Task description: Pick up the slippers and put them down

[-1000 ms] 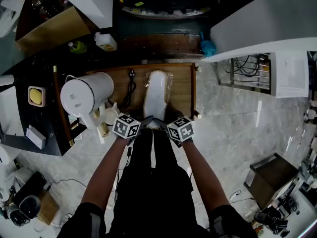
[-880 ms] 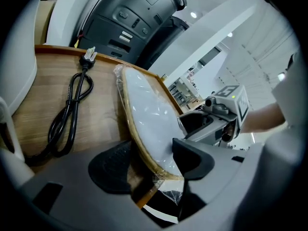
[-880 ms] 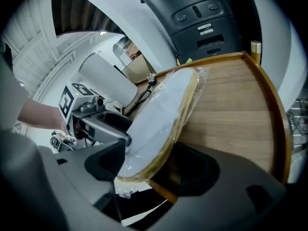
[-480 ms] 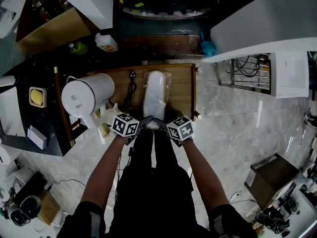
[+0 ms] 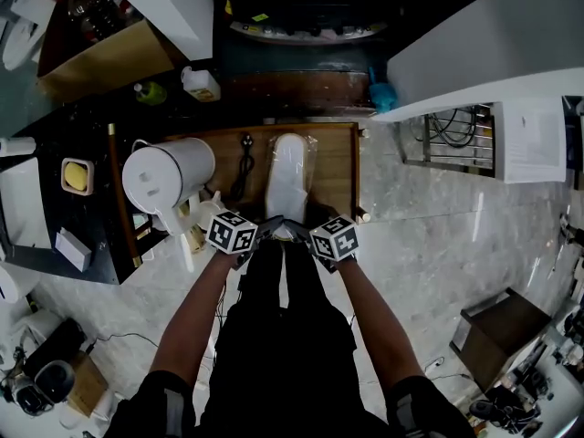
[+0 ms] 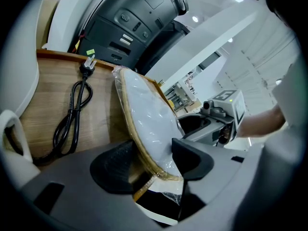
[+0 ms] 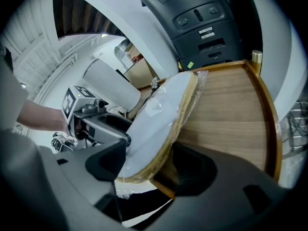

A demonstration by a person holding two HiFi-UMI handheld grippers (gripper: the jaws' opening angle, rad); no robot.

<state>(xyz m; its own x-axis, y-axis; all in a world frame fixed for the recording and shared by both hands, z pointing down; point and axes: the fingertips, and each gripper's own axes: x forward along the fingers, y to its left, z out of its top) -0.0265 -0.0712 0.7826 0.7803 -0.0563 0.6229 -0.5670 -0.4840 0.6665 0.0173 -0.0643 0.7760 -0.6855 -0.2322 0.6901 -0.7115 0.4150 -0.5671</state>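
**On the wooden table: both grippers are clamping one end of the wrapped slippers**

At the near edge of the wooden table [image 5: 334,167], the white slippers [image 5: 288,173] are lying lengthwise in a clear plastic wrap, their toe end pointing away from the person. The left gripper [image 5: 267,229] and the right gripper [image 5: 301,232] are both biting on the near end, one from each side. In the left gripper view, the left gripper [image 6: 154,160] is pressing its jaws against the tan-edged sole and the wrap of the slippers [image 6: 147,124], which are sitting tilted on edge. In the right gripper view, the right gripper [image 7: 149,165] is squeezing the same end of the slippers [image 7: 161,114].

Just beside the slippers, on the person's left, a black power cord [image 5: 241,162] is lying in a loose loop. Further left, a white cylindrical appliance [image 5: 164,176] is crowding that side of the table. To the right, bare wood is running up to a raised rim.
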